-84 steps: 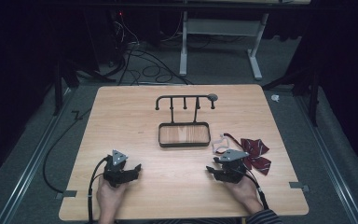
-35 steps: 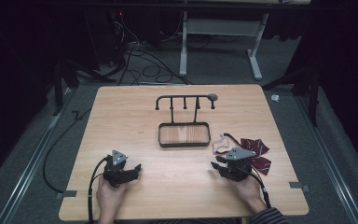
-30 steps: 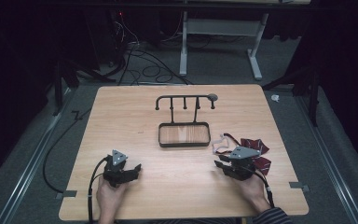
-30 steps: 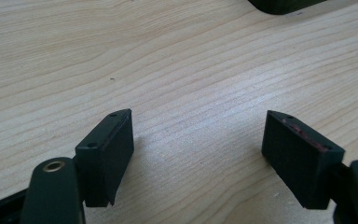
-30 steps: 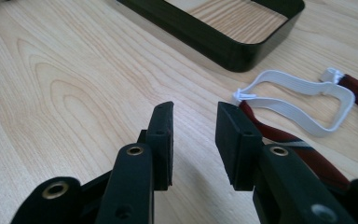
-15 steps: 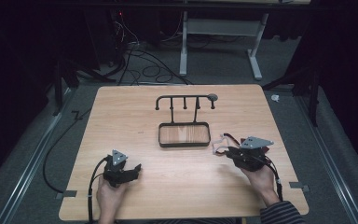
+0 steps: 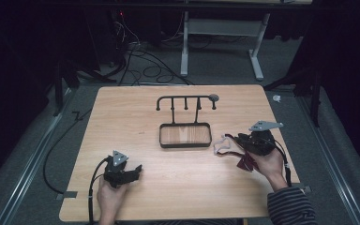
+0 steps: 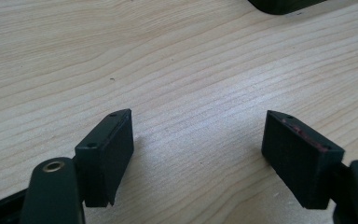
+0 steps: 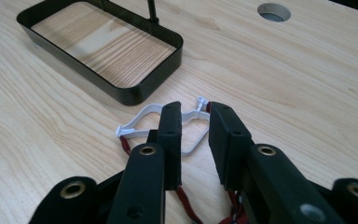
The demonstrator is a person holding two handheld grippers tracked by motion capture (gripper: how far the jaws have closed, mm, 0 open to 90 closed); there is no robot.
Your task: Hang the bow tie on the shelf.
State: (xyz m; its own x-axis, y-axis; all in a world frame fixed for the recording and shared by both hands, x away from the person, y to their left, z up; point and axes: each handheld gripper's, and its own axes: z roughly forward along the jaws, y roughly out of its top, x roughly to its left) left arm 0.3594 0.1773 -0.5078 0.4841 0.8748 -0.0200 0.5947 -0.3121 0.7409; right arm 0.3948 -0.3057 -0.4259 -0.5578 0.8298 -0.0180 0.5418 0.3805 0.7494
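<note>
Two claws are mine, one in each hand, over a pale wooden surface (image 7: pixel 136 108). At the near left, my left claw (image 7: pixel 134 170) sits low over bare wood, its jaws spread wide with nothing between them; in the left gripper view, wood grain shows in the gap. Toward the middle stands a black rack (image 7: pixel 186 100) with a row of short pegs, and in front of it a shallow black tray (image 7: pixel 185 145) with a wooden bottom. Right of the tray, a white plastic hanger loop (image 9: pixel 142 115) lies on the surface, joined to dark red straps (image 9: pixel 185 201) and dark red fabric (image 7: pixel 246 161). My right claw (image 9: pixel 195 119) is over that loop, its jaws drawn near together with a narrow gap; whether they touch the loop I cannot tell.
</note>
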